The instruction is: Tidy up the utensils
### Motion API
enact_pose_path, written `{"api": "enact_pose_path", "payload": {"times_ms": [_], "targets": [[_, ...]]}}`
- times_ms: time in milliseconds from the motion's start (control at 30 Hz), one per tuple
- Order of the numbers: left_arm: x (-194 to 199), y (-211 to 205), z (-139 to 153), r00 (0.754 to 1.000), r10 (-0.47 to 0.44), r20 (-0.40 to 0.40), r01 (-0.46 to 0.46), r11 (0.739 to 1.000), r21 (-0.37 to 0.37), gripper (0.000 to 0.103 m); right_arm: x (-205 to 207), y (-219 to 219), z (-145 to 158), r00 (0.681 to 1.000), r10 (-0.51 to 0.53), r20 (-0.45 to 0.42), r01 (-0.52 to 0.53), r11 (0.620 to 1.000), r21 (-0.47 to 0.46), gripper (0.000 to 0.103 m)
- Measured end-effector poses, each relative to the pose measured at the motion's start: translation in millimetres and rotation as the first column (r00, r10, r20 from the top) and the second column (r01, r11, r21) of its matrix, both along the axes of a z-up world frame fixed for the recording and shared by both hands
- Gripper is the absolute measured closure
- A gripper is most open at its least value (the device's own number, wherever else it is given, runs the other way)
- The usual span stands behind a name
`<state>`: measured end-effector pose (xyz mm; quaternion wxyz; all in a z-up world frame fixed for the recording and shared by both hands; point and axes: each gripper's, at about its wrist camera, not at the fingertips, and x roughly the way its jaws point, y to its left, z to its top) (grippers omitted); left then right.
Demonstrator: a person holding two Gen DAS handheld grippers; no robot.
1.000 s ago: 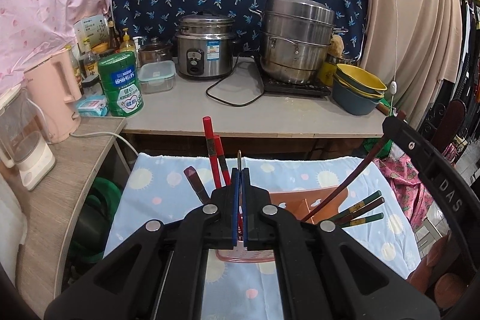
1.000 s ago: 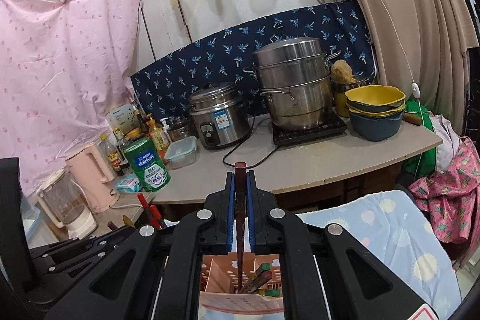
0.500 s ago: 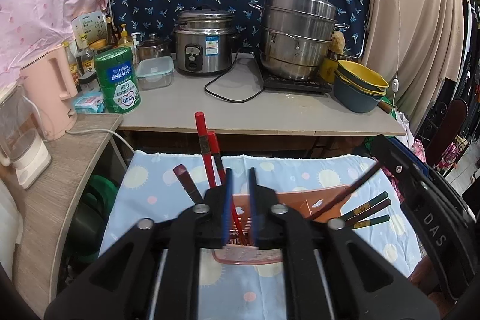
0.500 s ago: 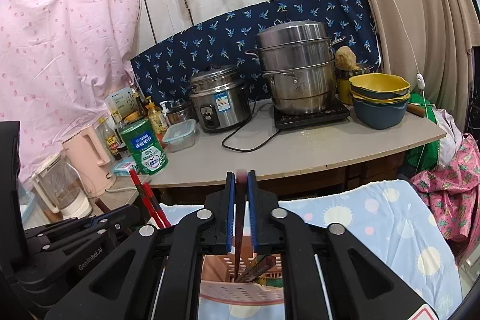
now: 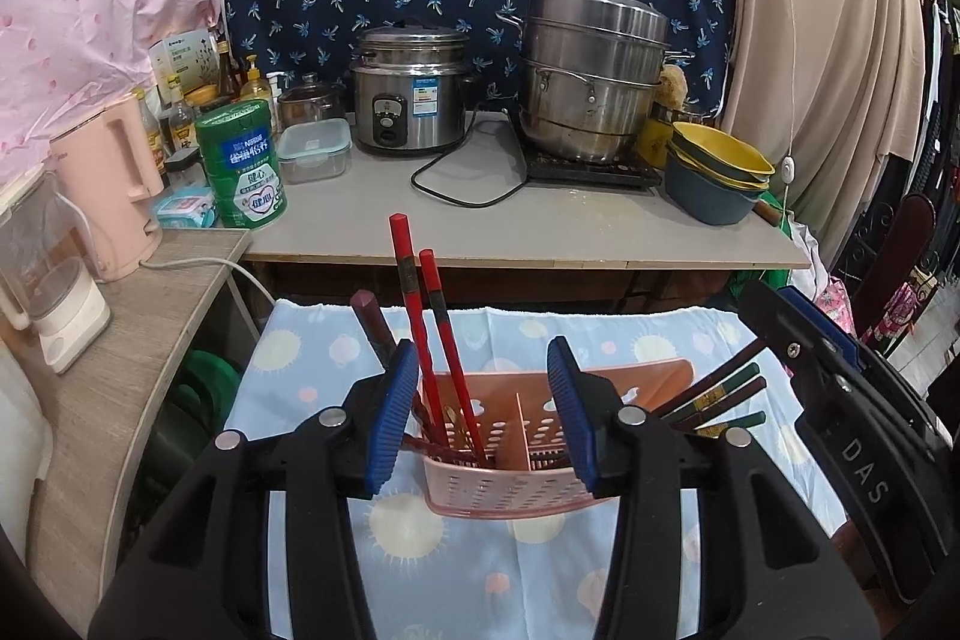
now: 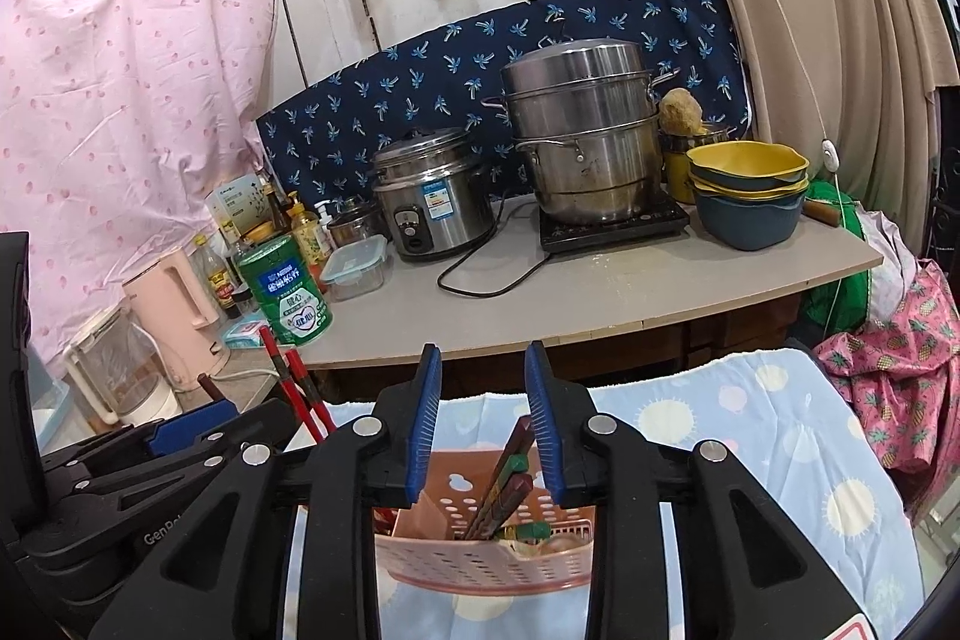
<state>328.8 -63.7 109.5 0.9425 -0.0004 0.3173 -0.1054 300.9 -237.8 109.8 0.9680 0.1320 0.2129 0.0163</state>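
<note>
A pink perforated utensil basket [image 5: 492,490] stands on the blue sun-print cloth [image 5: 480,568]; it also shows in the right wrist view [image 6: 480,559]. Two red chopsticks [image 5: 420,328] and a dark one [image 5: 369,322] stand in its left compartment. Dark brown and green chopsticks [image 5: 720,394] lean out of its right compartment, also seen from the right wrist [image 6: 504,484]. My left gripper [image 5: 483,412] is open and empty just above the basket. My right gripper [image 6: 483,418] is open and empty above the right compartment.
Behind the cloth runs a grey counter [image 5: 540,226] with a rice cooker [image 5: 408,100], a steel steamer pot [image 5: 594,76], stacked bowls [image 5: 714,178], a green tin [image 5: 243,163] and a pink kettle [image 5: 111,196]. A wooden shelf [image 5: 108,370] is at left.
Both grippers have opened. The left let go of its utensil and the right let go of a dark chopstick, which now lies in the basket's right compartment.
</note>
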Motion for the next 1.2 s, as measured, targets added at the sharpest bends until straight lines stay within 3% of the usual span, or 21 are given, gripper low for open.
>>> {"api": "enact_pose_path", "payload": {"times_ms": [533, 633, 967, 1200], "targets": [[-43.3, 1.1, 9.1, 1.0, -0.015, 0.003, 0.015, 1.0, 0.008, 0.06, -46.5, 4.9, 1.4, 1.0, 0.01, -0.02, -0.01, 1.0, 0.005, 0.07], [-54.5, 0.2, 7.4, 1.0, -0.025, -0.006, 0.025, 1.0, 0.008, 0.056, -58.2, 6.4, -3.5, 0.999, 0.011, -0.036, -0.011, 1.0, 0.005, 0.067], [-99.2, 0.7, -16.4, 0.997, -0.038, -0.061, 0.039, 0.999, 0.013, 0.051, -105.4, 7.3, -28.3, 0.994, 0.013, -0.111, -0.009, 0.999, 0.043, 0.059], [-129.7, 4.0, -36.3, 0.995, -0.028, -0.095, 0.03, 0.999, 0.025, 0.043, -138.8, 8.6, -43.7, 0.987, -0.013, -0.16, 0.017, 1.0, 0.019, 0.055]]}}
